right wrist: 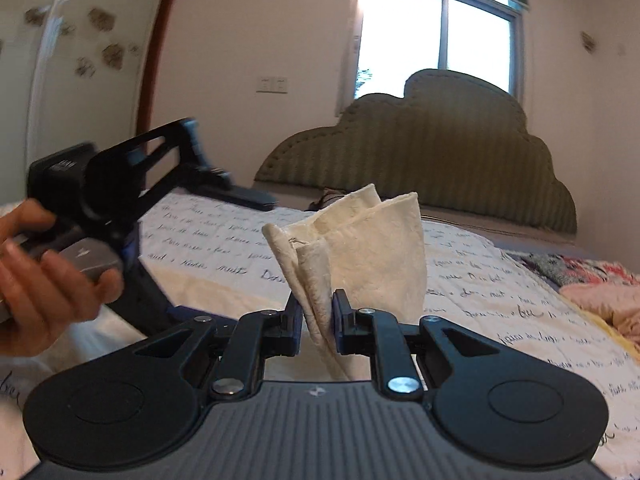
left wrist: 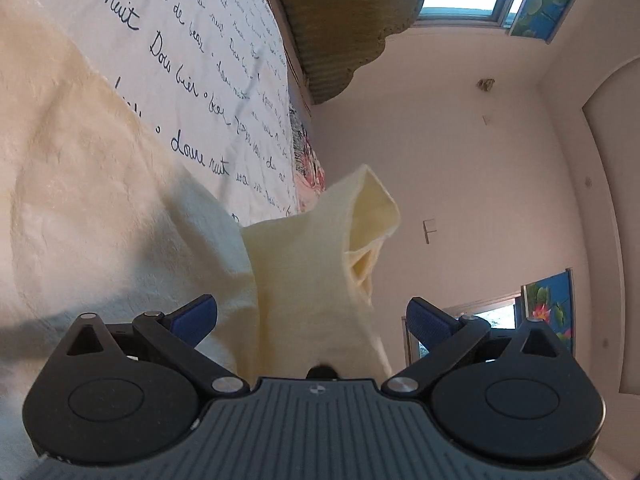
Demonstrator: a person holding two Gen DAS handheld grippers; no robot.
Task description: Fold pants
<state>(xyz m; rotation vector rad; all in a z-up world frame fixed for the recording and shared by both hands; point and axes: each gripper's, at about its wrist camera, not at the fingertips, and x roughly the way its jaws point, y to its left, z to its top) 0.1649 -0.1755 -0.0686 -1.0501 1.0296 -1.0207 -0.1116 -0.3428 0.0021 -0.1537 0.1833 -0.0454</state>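
Note:
The cream textured pants [left wrist: 80,184] lie spread on the bed, which fills the left of the left wrist view. A bunched edge of them [left wrist: 308,264] rises between the wide jaws of my left gripper [left wrist: 313,318], and the blue pads [left wrist: 196,316] stand clear of the cloth. In the right wrist view my right gripper [right wrist: 316,312] is shut on a gathered fold of the pants [right wrist: 372,248], which stands up above the pads. A hand [right wrist: 44,276] holds the left gripper [right wrist: 232,164] at the left of that view, open and blurred.
The bed carries a white quilt with dark cursive writing [right wrist: 500,300]. An olive cloud-shaped headboard [right wrist: 440,152] stands behind it under a bright window [right wrist: 432,32]. Pink floral bedding [right wrist: 600,292] is heaped at the right edge.

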